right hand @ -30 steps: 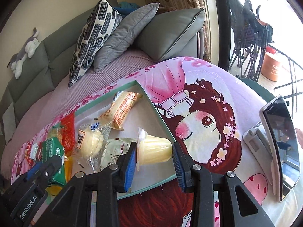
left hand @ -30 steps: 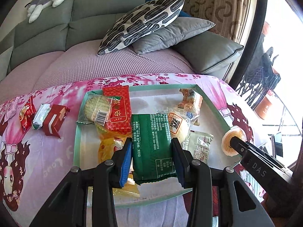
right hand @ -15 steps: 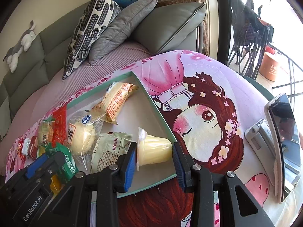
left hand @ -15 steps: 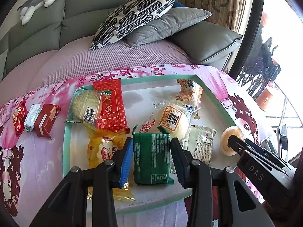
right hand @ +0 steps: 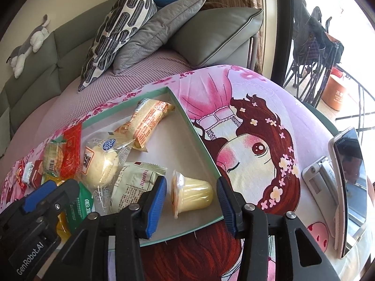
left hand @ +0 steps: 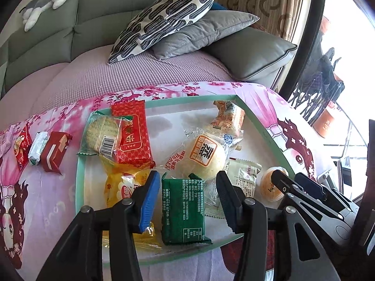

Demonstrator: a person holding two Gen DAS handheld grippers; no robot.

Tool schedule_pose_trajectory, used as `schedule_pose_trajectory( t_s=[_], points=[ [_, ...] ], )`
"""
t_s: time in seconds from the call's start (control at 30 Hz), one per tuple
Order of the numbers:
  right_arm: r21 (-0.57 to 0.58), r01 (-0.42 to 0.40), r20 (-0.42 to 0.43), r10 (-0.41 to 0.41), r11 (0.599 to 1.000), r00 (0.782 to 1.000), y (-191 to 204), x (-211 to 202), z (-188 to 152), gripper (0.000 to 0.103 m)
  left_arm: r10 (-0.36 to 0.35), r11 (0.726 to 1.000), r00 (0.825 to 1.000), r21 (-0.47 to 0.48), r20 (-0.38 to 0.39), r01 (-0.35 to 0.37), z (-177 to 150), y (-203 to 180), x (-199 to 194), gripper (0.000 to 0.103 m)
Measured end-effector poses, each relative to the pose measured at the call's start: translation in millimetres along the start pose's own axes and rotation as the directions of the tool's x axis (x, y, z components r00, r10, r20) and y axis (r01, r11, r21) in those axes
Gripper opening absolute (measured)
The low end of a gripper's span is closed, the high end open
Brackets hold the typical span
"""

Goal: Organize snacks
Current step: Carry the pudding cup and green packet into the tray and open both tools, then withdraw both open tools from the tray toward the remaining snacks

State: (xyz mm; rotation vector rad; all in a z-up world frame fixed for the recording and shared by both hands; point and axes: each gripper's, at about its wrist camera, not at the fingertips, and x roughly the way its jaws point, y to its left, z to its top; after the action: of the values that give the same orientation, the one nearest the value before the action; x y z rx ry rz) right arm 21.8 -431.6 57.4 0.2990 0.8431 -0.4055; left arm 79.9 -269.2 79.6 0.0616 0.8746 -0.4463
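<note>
Left wrist view: the left gripper (left hand: 185, 194) has its jaws opening, released from the green packet (left hand: 182, 209), which lies flat between the pads with a gap on each side, inside the mint-rimmed tray (left hand: 80, 182) on the pink cartoon-print surface (left hand: 35, 201). A red packet (left hand: 132, 132), a round bun (left hand: 206, 155) and a yellow packet (left hand: 121, 185) share the tray; three small snacks (left hand: 41, 149) lie outside to its left

Right wrist view: the right gripper (right hand: 191, 197) is likewise opening, its jaws clear of the jelly cup (right hand: 191, 193), which lies on its side in the tray's near corner. A phone (right hand: 350, 187) stands on the surface to the right
</note>
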Motion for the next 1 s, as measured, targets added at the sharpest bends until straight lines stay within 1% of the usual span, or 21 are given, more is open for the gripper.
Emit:
schedule_pose_trajectory(
  t_s=[0.07, 0.13, 0.17, 0.2, 0.27, 0.43, 0.5, 0.67, 0.73, 0.8, 1.0],
  points=[
    [-0.008, 0.007, 0.009, -0.007, 1.0, 1.0, 1.8, -4.1, 0.6, 0.057, 0.002, 1.0, 1.0, -0.004, 0.008, -0.002, 1.0, 0.4, -4.8, 0.052],
    [-0.016, 0.005, 0.017, -0.005, 1.0, 1.0, 3.6, -8.5, 1.5, 0.058, 0.009, 1.0, 1.0, -0.01, 0.021, -0.009, 2.3, 2.8, -10.6, 0.053],
    [-0.017, 0.004, 0.02, -0.004, 1.0, 1.0, 4.3, -10.6, 2.0, 0.058, 0.016, 1.0, 0.999, -0.015, 0.029, -0.015, 3.3, 4.8, -13.8, 0.058],
    [-0.018, 0.005, 0.022, -0.005, 1.0, 1.0, 5.0, -12.5, 2.5, 0.058, 0.023, 1.0, 0.999, -0.022, 0.04, -0.022, 4.0, 7.5, -17.4, 0.066],
    [-0.023, 0.008, 0.015, -0.007, 1.0, 1.0, 6.9, -14.3, 3.0, 0.059, 0.043, 0.999, 0.997, -0.035, 0.056, -0.041, 5.4, 14.2, -23.2, 0.07],
    [-0.037, 0.008, -0.017, -0.009, 0.999, 1.0, 13.1, -14.3, 1.1, 0.061, 0.107, 0.991, 0.993, -0.081, 0.043, -0.103, 3.8, 39.5, -22.5, 0.073],
    [-0.04, 0.01, -0.02, -0.011, 0.999, 1.0, 16.0, -16.1, 0.8, 0.062, 0.131, 0.986, 0.991, -0.107, 0.035, -0.127, 2.9, 52.5, -22.2, 0.076],
    [-0.064, 0.003, -0.031, -0.005, 0.998, 0.999, 28.3, -21.1, 0.6, 0.064, 0.194, 0.97, 0.981, -0.153, 0.012, -0.19, -0.3, 81.5, -23.6, 0.076],
    [-0.08, -0.004, -0.033, 0.002, 0.997, 0.999, 35.7, -24.3, 0.1, 0.066, 0.215, 0.964, 0.977, -0.161, 0.002, -0.212, -2.7, 91.0, -24.4, 0.077],
    [-0.091, -0.011, -0.029, 0.009, 0.996, 1.0, 42.9, -28.4, 0.5, 0.073, 0.23, 0.959, 0.973, -0.168, -0.009, -0.228, -5.4, 99.4, -25.1, 0.079],
    [-0.124, -0.01, -0.019, 0.007, 0.992, 1.0, 61.5, -37.8, -0.9, 0.073, 0.244, 0.951, 0.97, -0.193, -0.019, -0.243, -10.2, 119.6, -31.5, 0.079]
  ],
)
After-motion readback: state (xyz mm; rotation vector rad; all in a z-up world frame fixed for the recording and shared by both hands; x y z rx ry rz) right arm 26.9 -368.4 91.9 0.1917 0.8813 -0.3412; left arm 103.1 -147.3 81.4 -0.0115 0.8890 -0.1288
